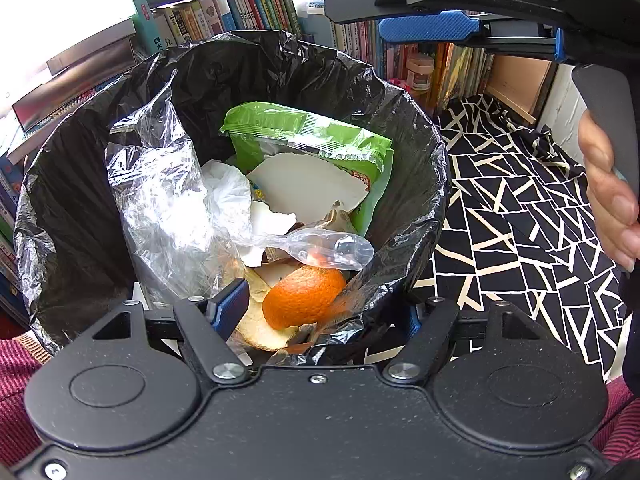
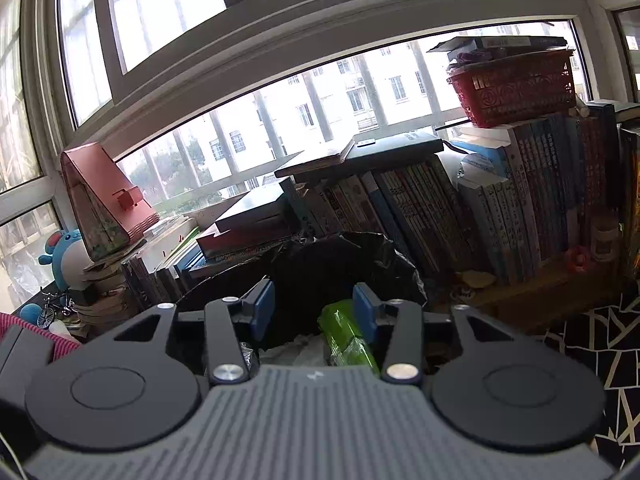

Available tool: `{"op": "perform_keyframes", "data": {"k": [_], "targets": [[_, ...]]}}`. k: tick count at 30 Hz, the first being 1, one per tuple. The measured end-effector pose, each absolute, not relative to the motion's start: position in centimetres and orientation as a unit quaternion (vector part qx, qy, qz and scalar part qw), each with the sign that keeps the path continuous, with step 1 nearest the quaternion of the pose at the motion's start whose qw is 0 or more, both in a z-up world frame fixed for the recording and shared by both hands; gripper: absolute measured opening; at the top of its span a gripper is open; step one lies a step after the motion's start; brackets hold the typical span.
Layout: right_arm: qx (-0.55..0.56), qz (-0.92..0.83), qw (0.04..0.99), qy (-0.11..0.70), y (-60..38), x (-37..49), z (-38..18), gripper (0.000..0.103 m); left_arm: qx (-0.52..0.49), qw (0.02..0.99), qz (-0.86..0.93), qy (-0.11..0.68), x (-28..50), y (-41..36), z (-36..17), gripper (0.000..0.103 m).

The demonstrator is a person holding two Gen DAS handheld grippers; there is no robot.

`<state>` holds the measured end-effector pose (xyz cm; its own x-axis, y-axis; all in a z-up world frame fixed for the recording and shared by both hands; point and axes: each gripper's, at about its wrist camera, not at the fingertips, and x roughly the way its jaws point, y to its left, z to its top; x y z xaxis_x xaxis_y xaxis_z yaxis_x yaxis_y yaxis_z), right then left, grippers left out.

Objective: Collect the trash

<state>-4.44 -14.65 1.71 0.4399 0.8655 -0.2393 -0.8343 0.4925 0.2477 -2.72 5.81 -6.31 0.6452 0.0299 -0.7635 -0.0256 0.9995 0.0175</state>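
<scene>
A trash bin with a black liner (image 1: 92,200) fills the left wrist view. It holds a green snack wrapper (image 1: 304,136), clear plastic bags (image 1: 168,208), white paper scraps (image 1: 308,188) and an orange peel (image 1: 304,296). My left gripper (image 1: 324,312) straddles the near rim, with its left finger (image 1: 232,304) inside the bin and the right one outside, hidden by the liner. My right gripper (image 2: 314,312) hangs open over the bin (image 2: 340,256), nothing between its pads. The green wrapper (image 2: 344,336) lies below it. It also shows as the right gripper (image 1: 360,12) at the top, held by a hand (image 1: 608,192).
Rows of books (image 2: 440,216) stand close behind the bin under a window. A red basket (image 2: 516,88) sits on top of them. A black-and-white patterned cloth (image 1: 520,220) covers the surface to the right. A red sleeve (image 1: 16,364) shows at lower left.
</scene>
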Motion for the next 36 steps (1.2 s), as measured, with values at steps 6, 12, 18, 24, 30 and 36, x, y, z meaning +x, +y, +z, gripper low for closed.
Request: {"op": "perform_keyframes", "data": {"k": [6,12,18,24,30,36], "targets": [[0.043,0.499,0.849,0.166,-14.6,-4.6,1.8,0.071,0.003,0.908,0.016,0.419,-2.8,5.7,-6.2,0.072],[0.045,0.49,0.855,0.164,-14.8,-4.8,1.9,0.081,0.001,0.914,0.022,0.406,-3.0,5.8,-5.6,0.072],[0.047,0.475,0.864,0.159,-15.3,-5.3,2.3,0.089,0.007,0.926,0.035,0.376,-3.2,5.9,-4.4,0.073],[0.062,0.458,0.875,0.146,-16.3,-5.8,2.7,0.102,-0.005,0.927,0.031,0.375,-3.1,6.1,-3.7,0.073],[0.084,0.43,0.89,0.128,-18.1,-6.2,3.4,0.103,-0.02,0.928,0.019,0.372,-3.6,6.2,-3.0,0.073],[0.124,0.394,0.9,0.139,-20.6,-5.4,3.3,0.103,-0.022,0.932,0.011,0.363,-3.8,5.9,-2.2,0.08]]}}
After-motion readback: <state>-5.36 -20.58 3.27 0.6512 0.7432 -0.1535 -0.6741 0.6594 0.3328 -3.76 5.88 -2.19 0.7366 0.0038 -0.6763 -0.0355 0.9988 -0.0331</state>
